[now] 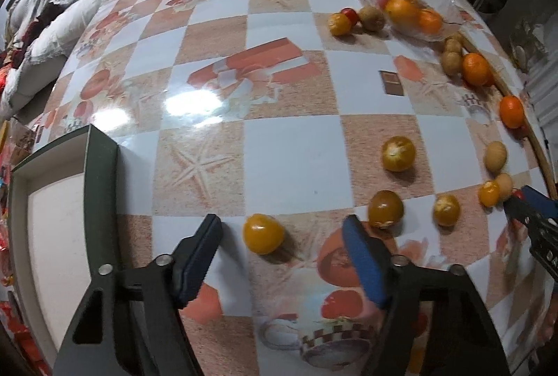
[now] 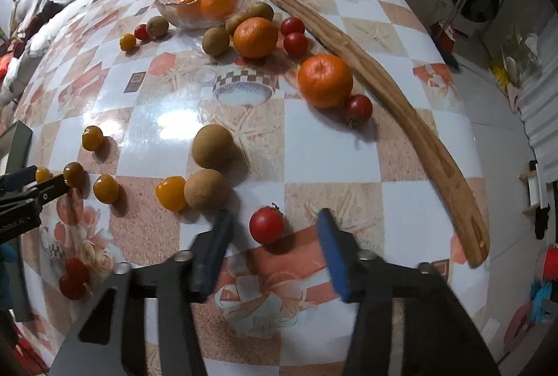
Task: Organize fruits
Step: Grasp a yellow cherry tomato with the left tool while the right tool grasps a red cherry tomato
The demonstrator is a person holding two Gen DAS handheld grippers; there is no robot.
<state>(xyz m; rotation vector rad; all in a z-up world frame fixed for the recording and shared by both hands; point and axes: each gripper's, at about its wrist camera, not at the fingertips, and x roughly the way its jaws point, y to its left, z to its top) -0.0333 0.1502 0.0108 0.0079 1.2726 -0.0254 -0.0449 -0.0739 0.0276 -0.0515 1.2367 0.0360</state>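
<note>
L tool (image 1: 282, 240) is held agape astride yellow tomato (image 1: 263, 233), lower centre; R tool (image 2: 275, 229) likewise astride red tomato (image 2: 266, 224); no pad contact.

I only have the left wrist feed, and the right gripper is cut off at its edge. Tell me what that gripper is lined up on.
Observer: A red cherry tomato lies on the table between the right gripper's fingers. Gaps show on both sides, so the pads are not pressing on it.
Operator: Give me the next red one further out.
Observer: Another red tomato rests against the nearer mandarin, just short of the long wooden strip.
</note>
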